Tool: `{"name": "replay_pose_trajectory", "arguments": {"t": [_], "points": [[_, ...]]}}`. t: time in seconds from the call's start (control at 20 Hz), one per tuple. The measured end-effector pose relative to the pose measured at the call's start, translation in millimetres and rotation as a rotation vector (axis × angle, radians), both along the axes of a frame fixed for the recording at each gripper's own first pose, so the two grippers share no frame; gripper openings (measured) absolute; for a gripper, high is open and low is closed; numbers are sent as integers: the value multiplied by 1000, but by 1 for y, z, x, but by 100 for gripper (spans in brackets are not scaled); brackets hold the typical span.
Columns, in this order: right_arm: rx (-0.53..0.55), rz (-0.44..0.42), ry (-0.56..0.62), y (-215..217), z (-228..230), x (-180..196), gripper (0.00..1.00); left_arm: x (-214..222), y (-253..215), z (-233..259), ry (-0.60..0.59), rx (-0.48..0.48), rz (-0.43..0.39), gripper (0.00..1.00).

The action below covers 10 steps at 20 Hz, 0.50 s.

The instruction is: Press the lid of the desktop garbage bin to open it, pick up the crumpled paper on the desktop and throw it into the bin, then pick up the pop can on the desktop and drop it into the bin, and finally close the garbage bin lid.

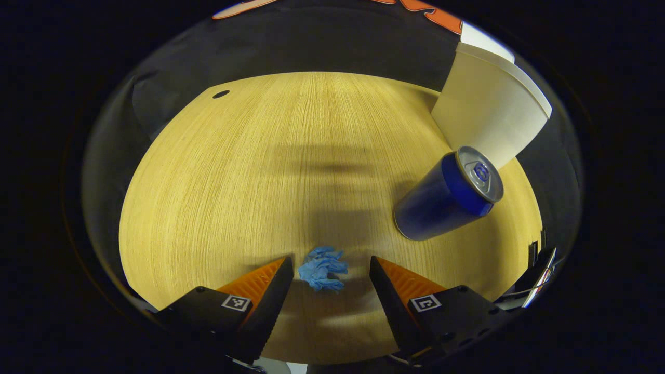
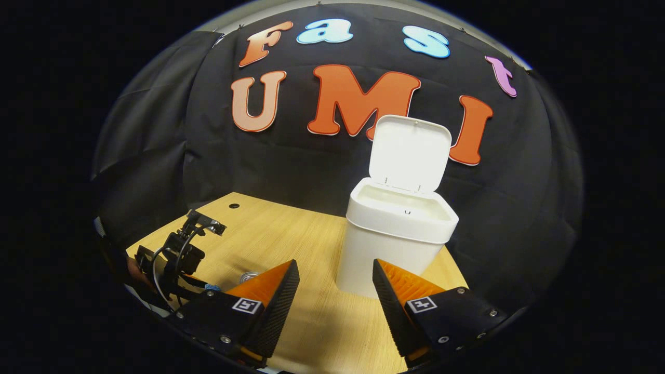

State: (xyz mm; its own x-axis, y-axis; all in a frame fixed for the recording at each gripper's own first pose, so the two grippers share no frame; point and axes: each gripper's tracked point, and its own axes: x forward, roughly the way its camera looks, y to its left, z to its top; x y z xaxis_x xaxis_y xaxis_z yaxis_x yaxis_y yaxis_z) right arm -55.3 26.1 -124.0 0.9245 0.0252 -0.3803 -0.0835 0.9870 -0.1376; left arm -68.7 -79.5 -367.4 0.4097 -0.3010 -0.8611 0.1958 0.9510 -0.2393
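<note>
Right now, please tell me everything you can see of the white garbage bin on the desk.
The garbage bin is white, looks like smooth plastic, and has rounded corners and a thicker collar around its mouth. Its hinged lid stands open, raised at the back edge, so the pale inside shows. The bin stands upright on the wooden desktop, close to the black cloth wall. Nothing grips it; the right tongs are open in front of it. In the left gripper view the blue pop can stands just before it.

**No legible writing showing**

Square black-and-white coded markers (image 1: 236, 303) are sitting one on each finger of the left gripper (image 1: 330, 265) and of the right gripper (image 2: 335, 267), carrying patterns rather than letters. The pop can (image 1: 447, 197), ahead-right of the left gripper's fingers, is showing no readable print.
</note>
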Motion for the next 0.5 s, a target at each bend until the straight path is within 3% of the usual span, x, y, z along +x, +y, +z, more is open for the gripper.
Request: {"name": "replay_pose_trajectory", "arguments": {"t": [0.2, 0.25, 0.3, 0.45, 0.5], "points": [[19, 9, 13, 6, -3, 1, 87, 30, 10, -2, -12, 44, 2, 97], [21, 12, 18, 6, -4, 1, 87, 39, 13, -2, -13, 58, 6, 84], [23, 16, 23, 7, -5, 1, 87, 50, 14, -2, -17, 57, 4, 78], [32, 26, 37, 12, -7, 1, 87, 83, 19, 7, -11, 47, 11, 37], [35, 31, 38, 13, -8, 2, 87, 94, 17, 9, -1, 24, 10, 31]]}}
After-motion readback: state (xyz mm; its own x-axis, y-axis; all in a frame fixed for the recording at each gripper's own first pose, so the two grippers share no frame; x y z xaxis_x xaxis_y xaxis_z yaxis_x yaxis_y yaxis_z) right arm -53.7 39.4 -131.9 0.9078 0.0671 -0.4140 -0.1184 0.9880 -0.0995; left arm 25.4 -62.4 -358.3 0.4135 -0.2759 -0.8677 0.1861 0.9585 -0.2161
